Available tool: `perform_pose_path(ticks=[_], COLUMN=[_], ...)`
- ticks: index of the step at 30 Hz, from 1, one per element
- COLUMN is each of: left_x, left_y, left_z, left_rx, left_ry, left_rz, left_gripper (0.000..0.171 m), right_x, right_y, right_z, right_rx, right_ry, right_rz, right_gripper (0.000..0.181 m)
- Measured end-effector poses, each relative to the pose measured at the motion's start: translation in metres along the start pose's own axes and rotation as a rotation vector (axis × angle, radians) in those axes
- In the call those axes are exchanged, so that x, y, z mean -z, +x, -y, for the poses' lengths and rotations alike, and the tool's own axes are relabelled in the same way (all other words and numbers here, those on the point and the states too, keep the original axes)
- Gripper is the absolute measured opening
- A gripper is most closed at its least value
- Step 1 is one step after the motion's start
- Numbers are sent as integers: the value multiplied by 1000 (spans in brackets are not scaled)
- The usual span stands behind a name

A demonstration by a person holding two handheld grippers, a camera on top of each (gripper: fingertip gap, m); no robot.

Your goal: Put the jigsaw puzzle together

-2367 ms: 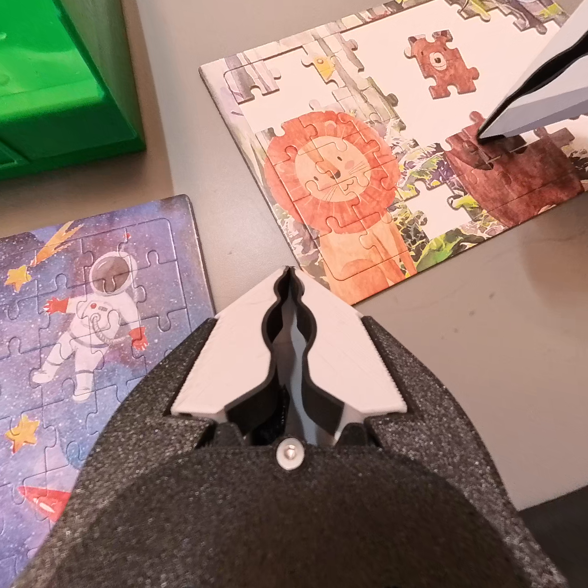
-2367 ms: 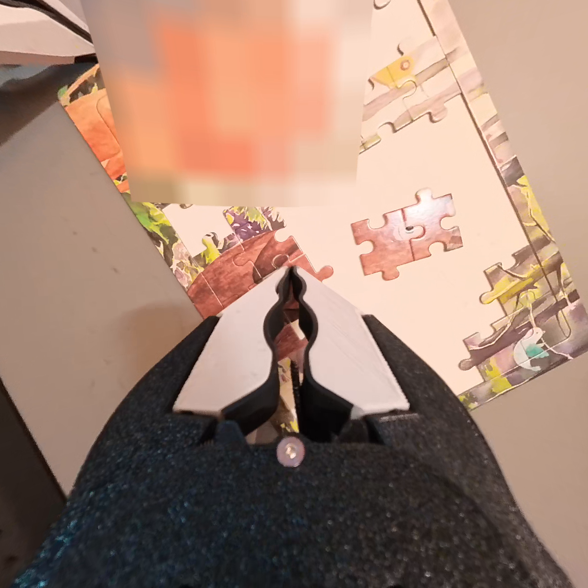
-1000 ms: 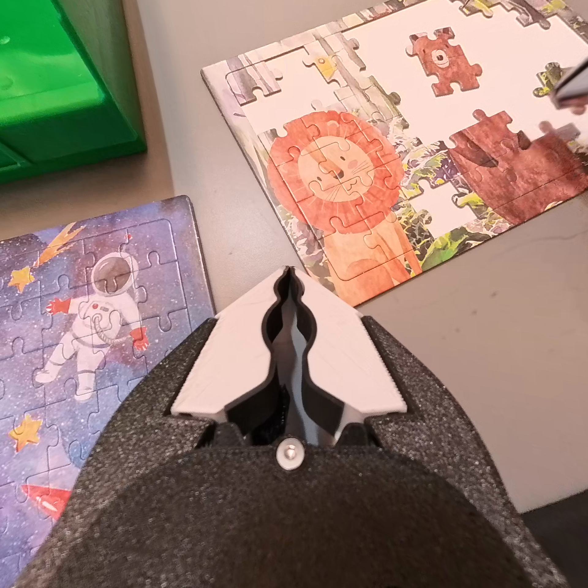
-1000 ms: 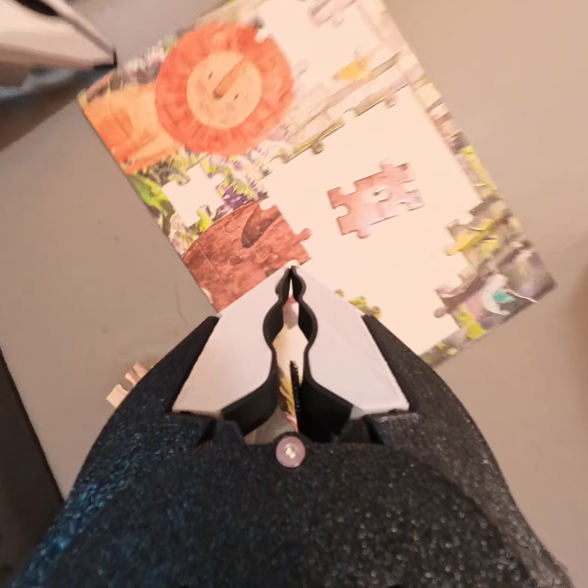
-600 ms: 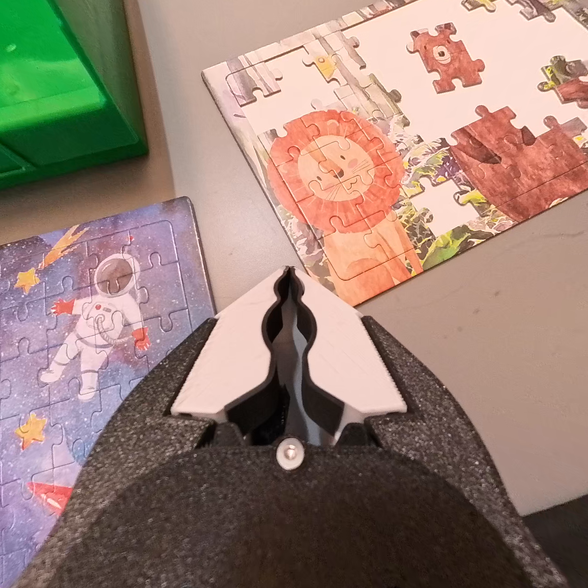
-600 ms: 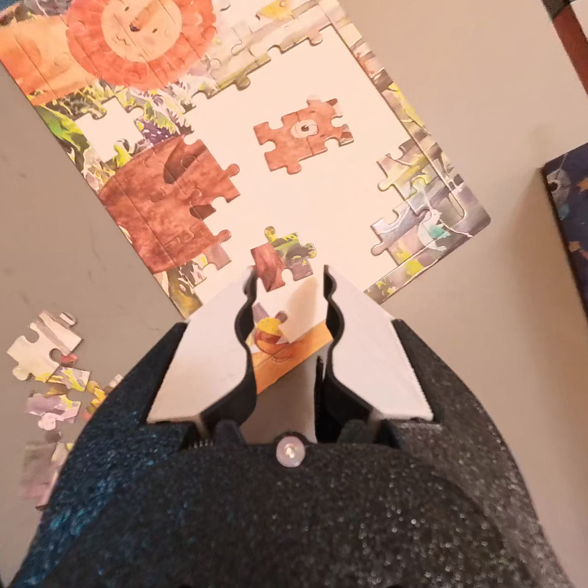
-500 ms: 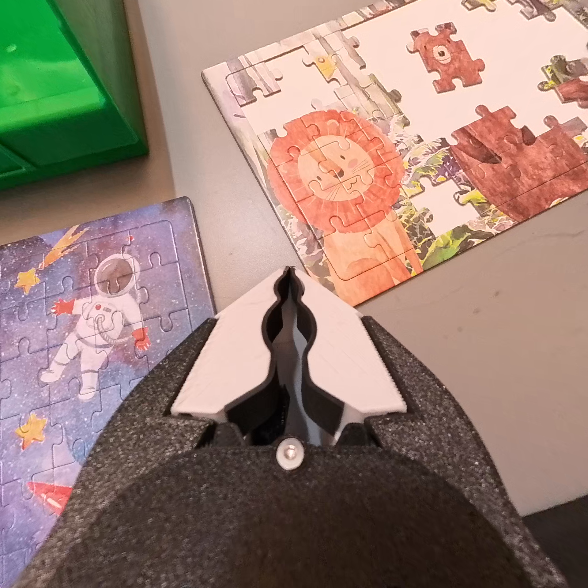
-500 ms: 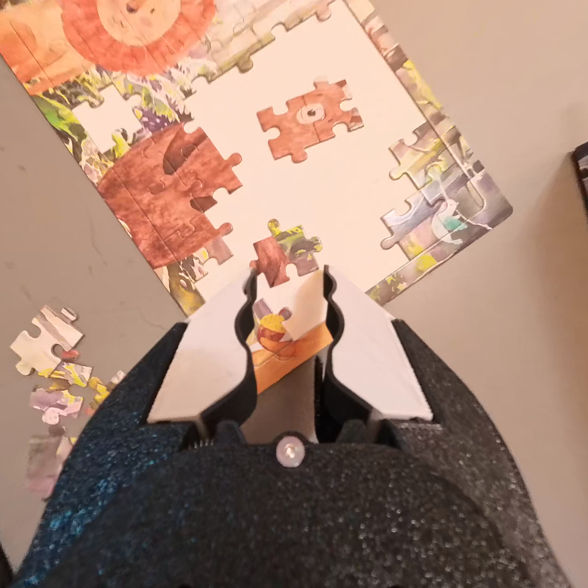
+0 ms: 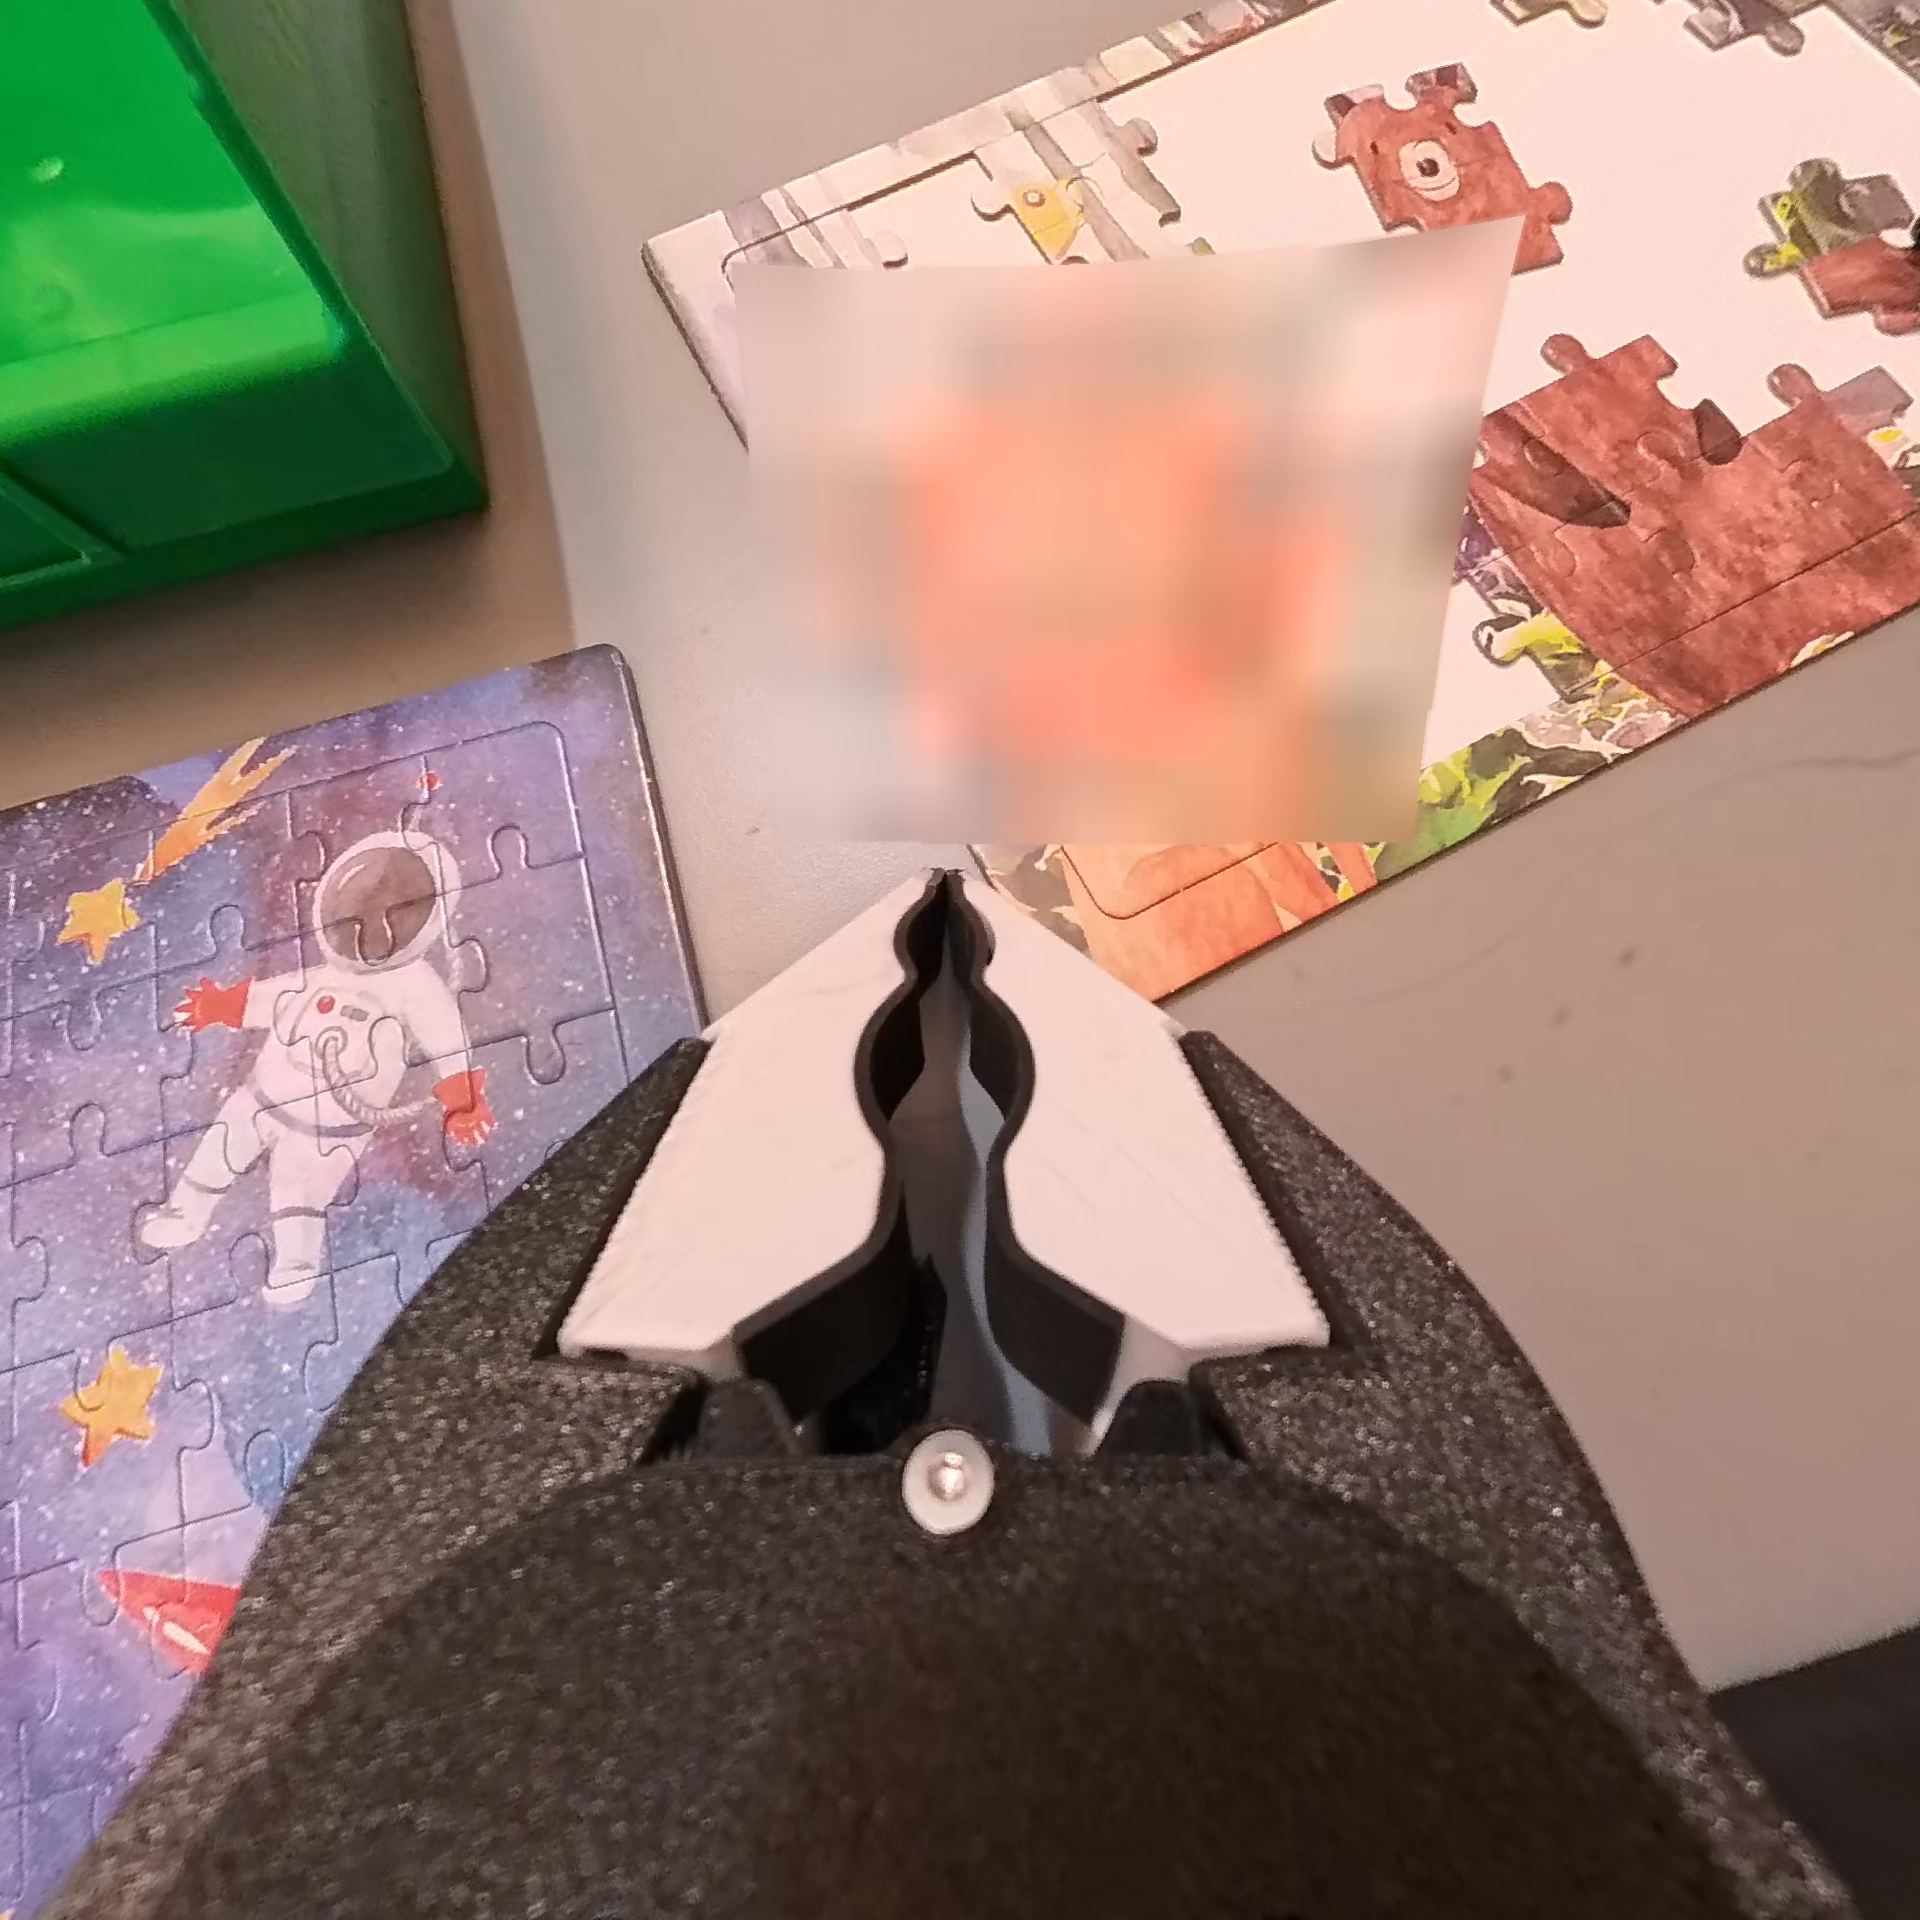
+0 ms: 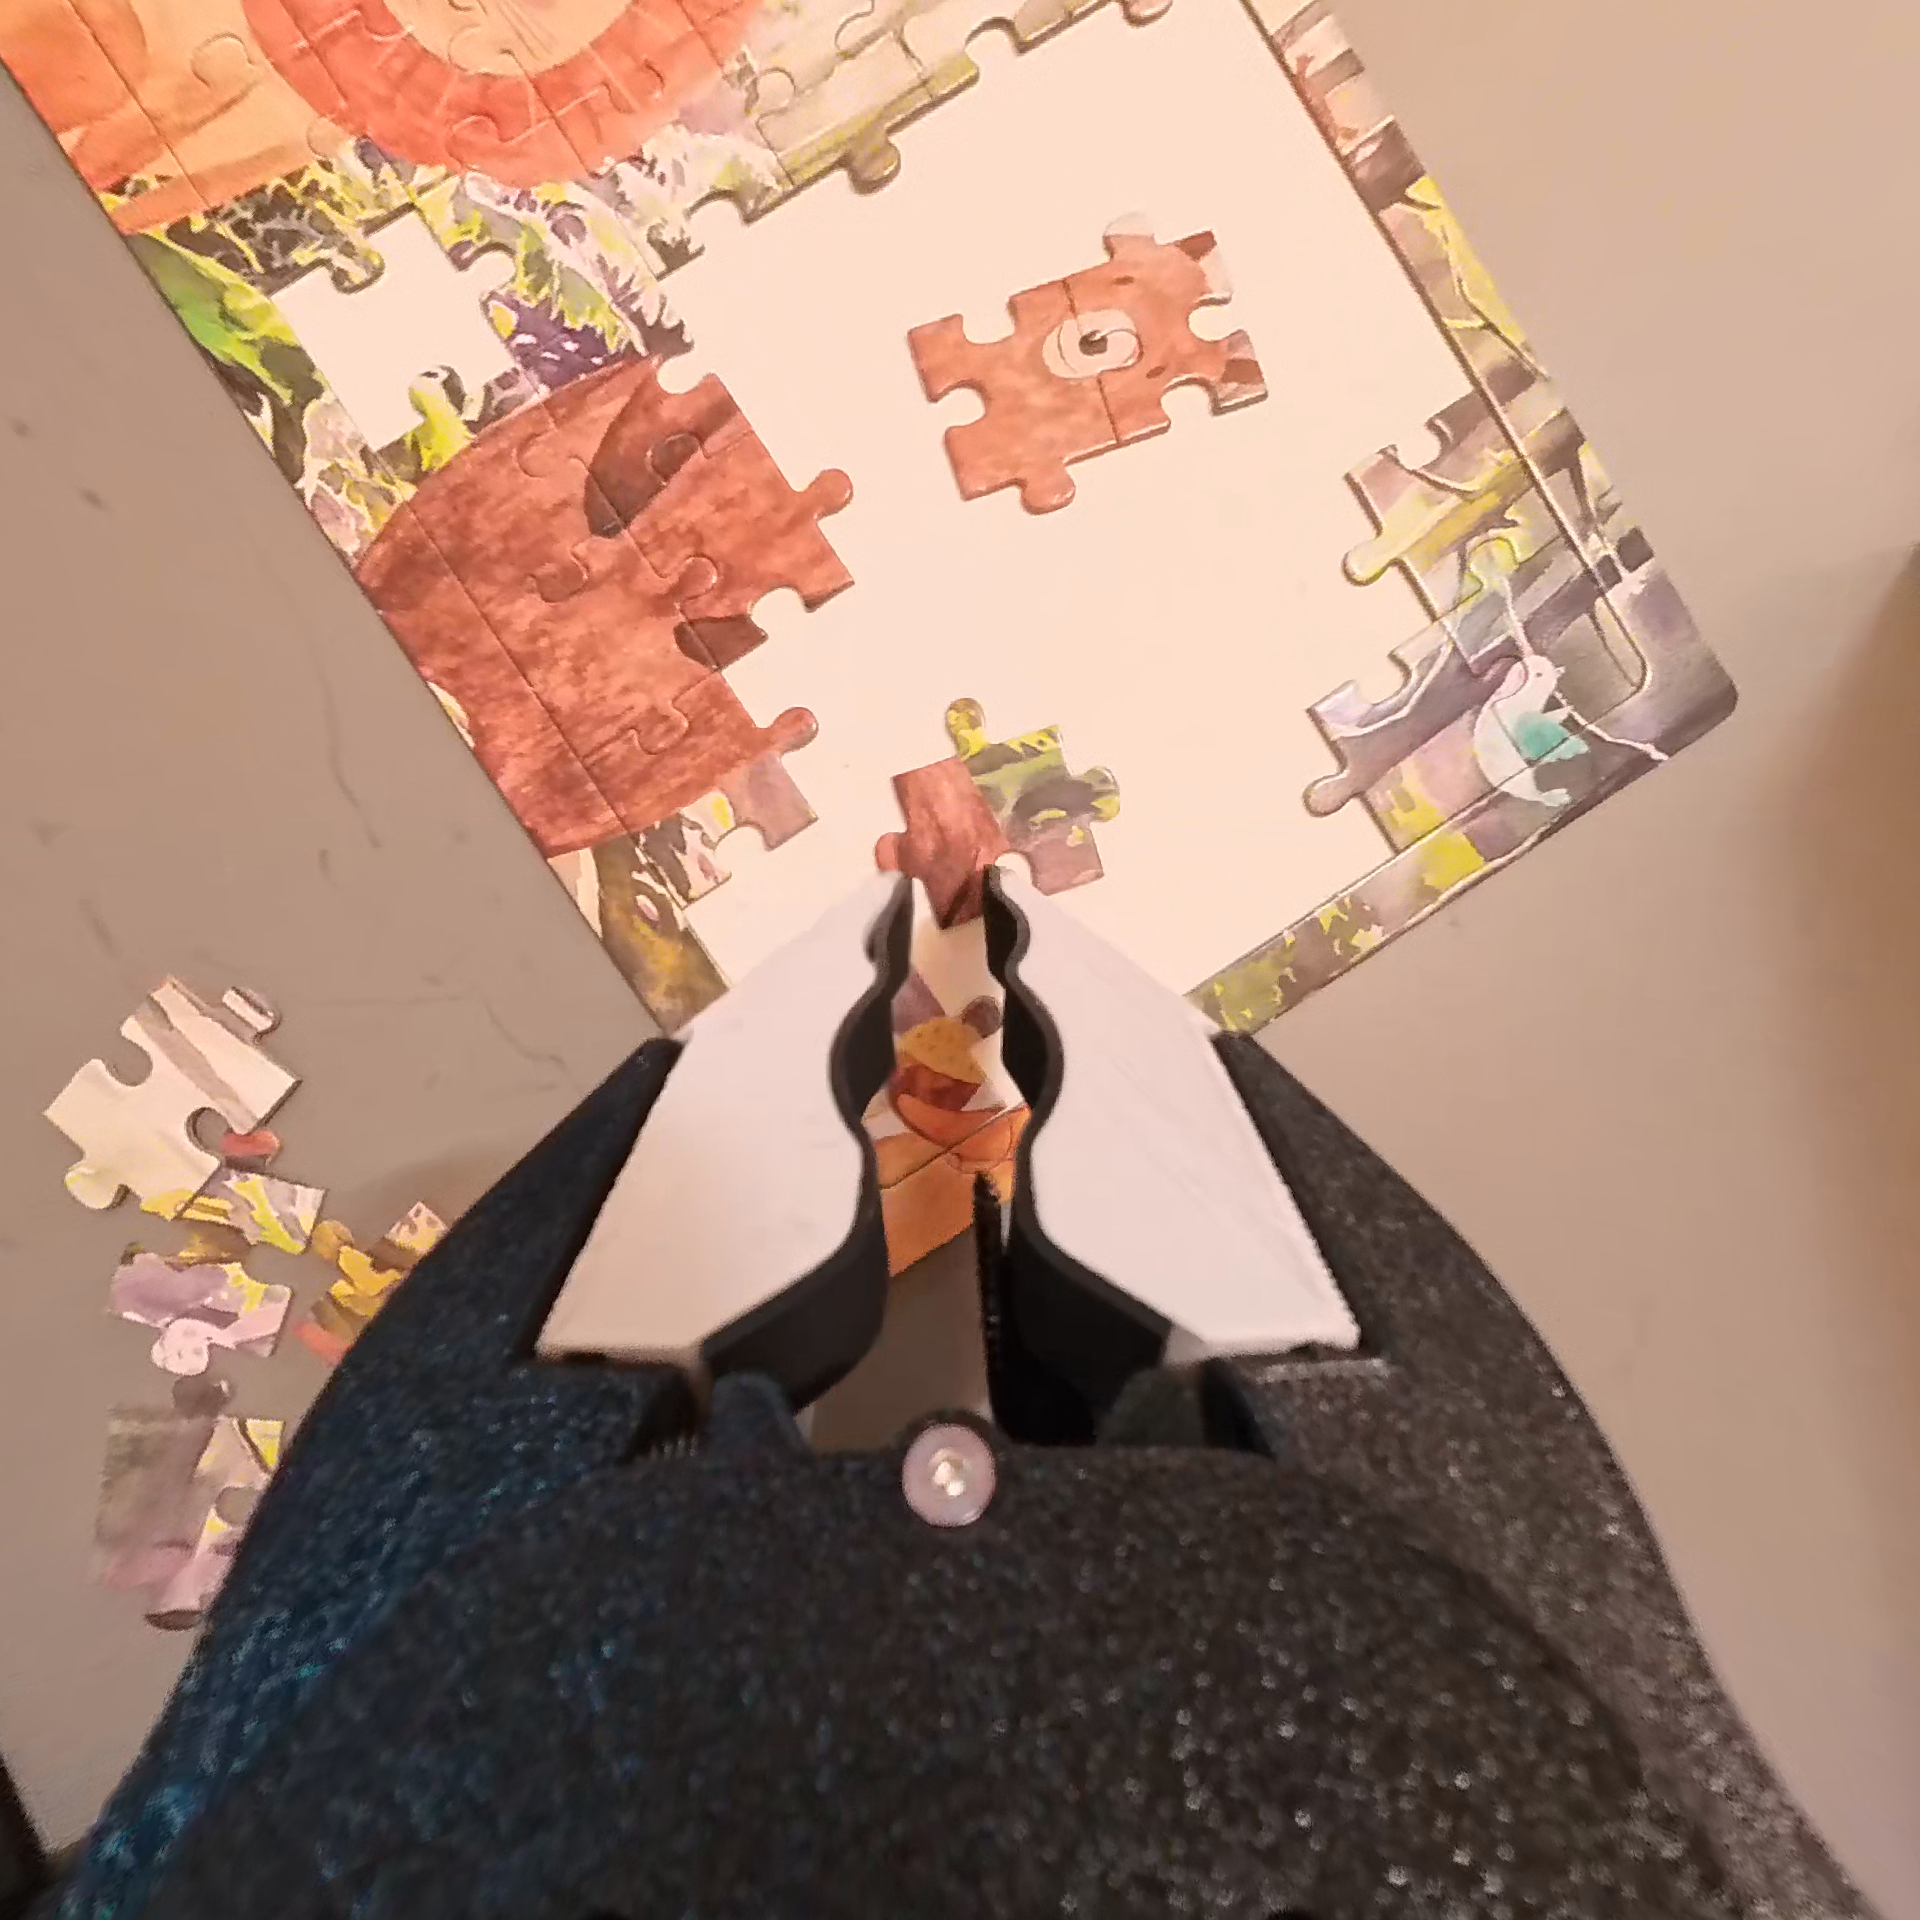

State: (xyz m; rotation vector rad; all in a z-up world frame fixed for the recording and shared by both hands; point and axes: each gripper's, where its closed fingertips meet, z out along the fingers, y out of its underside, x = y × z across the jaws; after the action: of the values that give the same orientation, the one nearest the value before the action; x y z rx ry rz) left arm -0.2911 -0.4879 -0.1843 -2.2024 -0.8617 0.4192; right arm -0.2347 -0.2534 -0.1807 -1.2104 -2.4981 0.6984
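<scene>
Our right gripper (image 10: 940, 883), fingers slightly parted, points at a brown-and-green puzzle piece (image 10: 1003, 805) on the white tray (image 10: 1143, 582); loose pieces (image 10: 197, 1226) lie at eight o'clock.

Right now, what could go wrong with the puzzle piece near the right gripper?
The right gripper is nearly shut over one corner of the brown-and-green piece; a corner grip might let it twist or slip. That piece lies loose on the puzzle board, so a nudge could slide it. The loose pieces beside the board could get knocked about.
</scene>
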Motion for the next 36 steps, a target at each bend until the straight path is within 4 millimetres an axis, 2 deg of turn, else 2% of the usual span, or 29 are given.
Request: perform_pose_path(ticks=[2,6,10,15,23,26,29,36], left_x=[0,0,0,0,1,1,1,1], left_y=[0,0,0,1,1,1,2,2], left_z=[0,0,0,0,0,0,0,0], left_rx=[0,1,2,5,5,5,5,5], left_ry=[0,0,0,0,0,0,0,0], left_rz=[0,-1,-1,-4,-4,-4,-4,-3], left_gripper=[0,0,0,0,0,0,0,0], right_x=[0,-2,4,-1,-10,-10,-10,-13], right_y=[6,15,23,16,3,8,16,3], right_z=[0,4,0,-2,17,20,14,19], right_rx=[-14,-74,-102,-111,-100,-87,-88,-90], right_ry=[-4,5,6,-6,40,51,33,50], right_rz=[-35,-65,-91,-46,5,-30,-60,4], right_gripper=[0,1,9,9,19,20,20,17])
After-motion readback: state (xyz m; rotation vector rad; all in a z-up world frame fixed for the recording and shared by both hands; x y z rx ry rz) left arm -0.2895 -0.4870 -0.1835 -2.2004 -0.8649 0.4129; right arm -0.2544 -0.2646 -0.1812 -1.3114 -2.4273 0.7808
